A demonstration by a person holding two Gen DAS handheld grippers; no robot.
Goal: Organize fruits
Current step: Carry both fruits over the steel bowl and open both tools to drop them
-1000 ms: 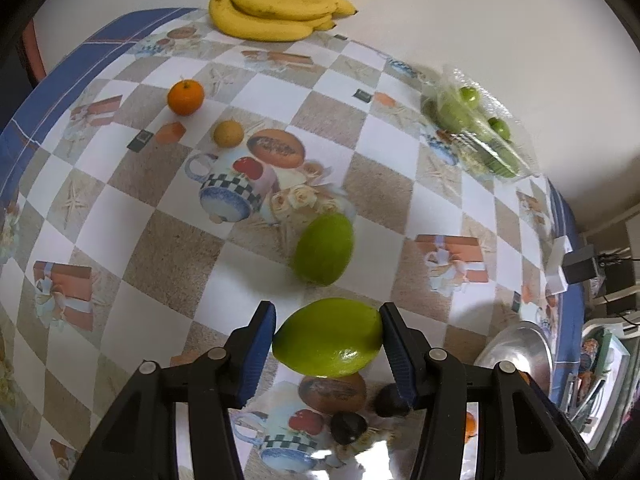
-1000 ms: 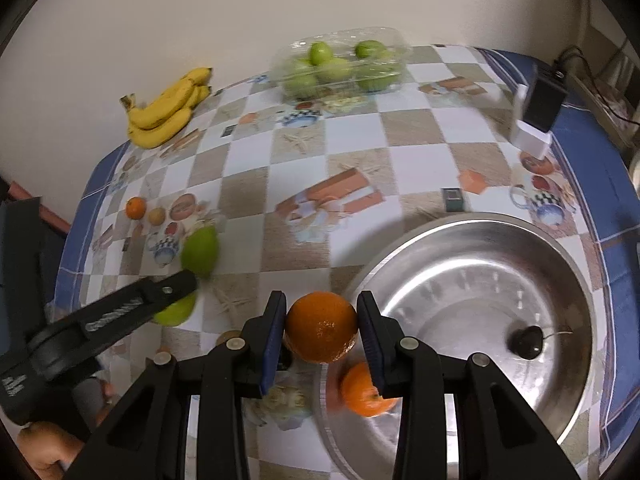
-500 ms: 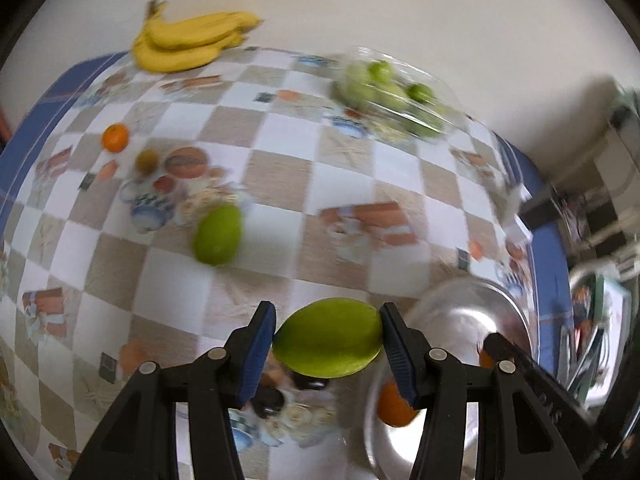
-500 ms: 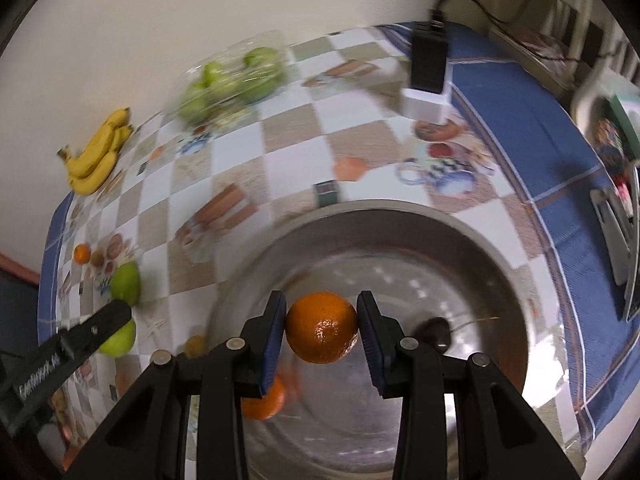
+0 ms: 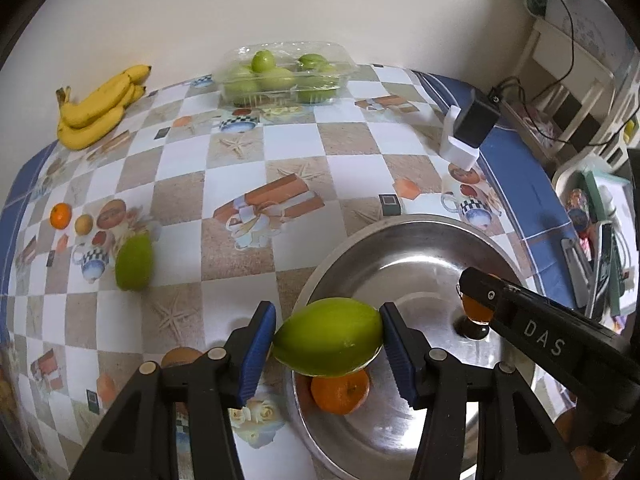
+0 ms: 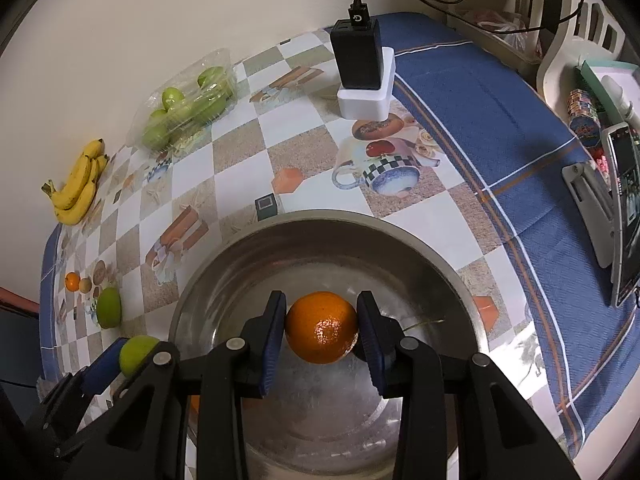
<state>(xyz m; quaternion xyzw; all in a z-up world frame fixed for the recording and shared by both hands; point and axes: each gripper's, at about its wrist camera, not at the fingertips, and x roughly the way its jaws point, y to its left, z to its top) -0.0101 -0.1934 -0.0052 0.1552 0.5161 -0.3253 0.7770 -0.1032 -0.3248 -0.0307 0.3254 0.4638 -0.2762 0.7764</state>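
My left gripper point(image 5: 328, 340) is shut on a green mango point(image 5: 328, 342) and holds it over the near-left rim of the steel bowl point(image 5: 400, 240). An orange point(image 5: 340, 390) lies in the bowl below it. My right gripper point(image 6: 322, 332) is shut on an orange point(image 6: 322, 332) above the bowl's point(image 6: 320, 220) middle; it also shows in the left wrist view point(image 5: 476, 308). A second green mango point(image 5: 134, 262) lies on the tablecloth at left, beside a small orange point(image 5: 61, 216) and a small yellowish fruit point(image 5: 84, 224).
Bananas point(image 5: 96, 108) lie at the far left by the wall. A clear box of green fruits point(image 5: 280, 76) stands at the back. A black charger on a white block point(image 6: 362, 76) stands behind the bowl. A phone stand point(image 6: 600, 216) is at right.
Both grippers moved right, over the bowl, each still holding its fruit. The left went from above the tablecloth to the bowl's rim; the right from the rim to the bowl's middle.
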